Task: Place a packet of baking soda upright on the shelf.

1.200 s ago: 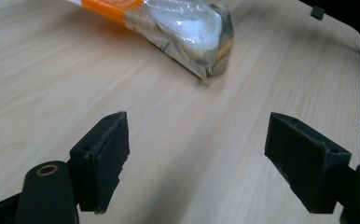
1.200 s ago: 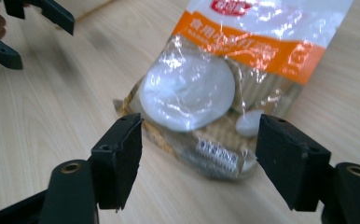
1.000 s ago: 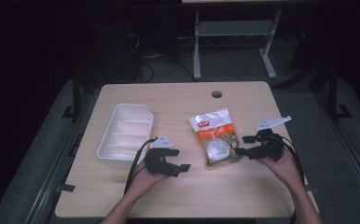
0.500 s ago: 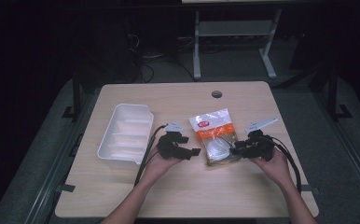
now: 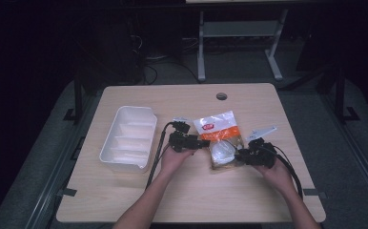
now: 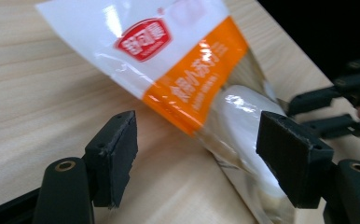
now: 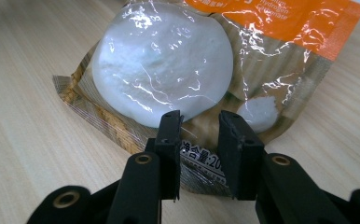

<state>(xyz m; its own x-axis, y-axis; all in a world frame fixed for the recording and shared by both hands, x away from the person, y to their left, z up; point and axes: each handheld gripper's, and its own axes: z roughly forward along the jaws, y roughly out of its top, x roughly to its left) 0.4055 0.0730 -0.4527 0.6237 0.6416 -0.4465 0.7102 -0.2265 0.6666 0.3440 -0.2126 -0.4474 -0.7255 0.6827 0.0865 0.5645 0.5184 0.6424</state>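
movement is happening mostly on the person's left side: the left gripper (image 5: 202, 142), which a second ago was sitting low on the pale wooden table (image 5: 172, 205) between the white ribbed plastic tray (image 5: 127, 138) and the orange-and-white clear-windowed plastic food pouch (image 5: 219, 138), is now coming up against the pouch's left edge. in the left gripper view its jaws are standing wide apart, released, with the pouch's orange band (image 6: 201, 79) lying between and beyond them on the wood; nothing is being pinched there yet.

the right gripper (image 7: 200, 122) is staying at the pouch's near right corner, about where it was a second ago. in the right gripper view its jaws are drawn close together over the printed bottom seam (image 7: 201, 156), just below the white rounded lump (image 7: 162, 63) inside the pouch. a narrow gap is showing between the pads, and whether they are actually nipping the film or merely hovering over it, i cannot tell.

the pouch is lying flat on the table, right of centre, near the tray but apart from it, with its red-logo end pointing away from the person.

judging by the layout, the two tools are closing in from opposite sides, likely preparing to steady and lift or open the pouch, perhaps for emptying into the tray, which is looking empty.
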